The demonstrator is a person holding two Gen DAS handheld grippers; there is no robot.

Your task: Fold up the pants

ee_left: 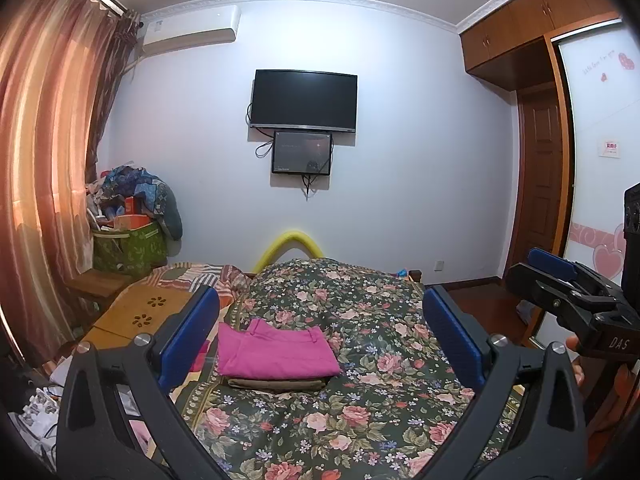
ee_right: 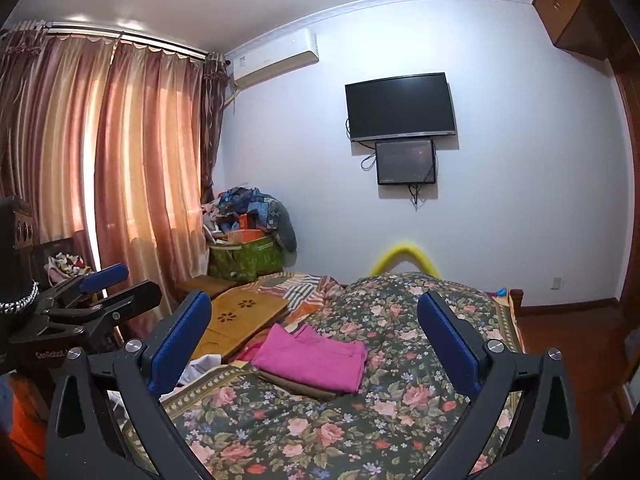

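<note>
- Lying folded into a flat rectangle, the pink pants [ee_left: 276, 350] rest on top of a darker olive-brown folded garment [ee_left: 276, 383], and the two make a small stack on the floral bedspread [ee_left: 360, 400].
- You will find that stack on the left half of the bed, near the side where a wooden lap desk [ee_left: 140, 312] with flower-shaped cutouts lies on a striped blanket [ee_left: 192, 274].
- Your left gripper [ee_left: 320, 332] is held above the bed with its blue-padded fingers [ee_left: 188, 336] spread wide; nothing sits between them, and the pants lie well apart from both pads.
- Your right gripper [ee_right: 316, 332] is likewise wide apart and empty, raised over the bedspread, with the pants seen between and beyond its fingers.
- Each gripper shows up at the edge of the other's view, side by side over the near end of the bed.
- Past the foot of the bed, a yellow foam tube [ee_left: 292, 246] arches against the wall.
- Above it hang a dark television [ee_left: 304, 100] and a smaller screen [ee_left: 302, 153].
- A green bin [ee_left: 130, 248] heaped with clothes stands in the corner by the pink curtains [ee_left: 44, 168].
</note>
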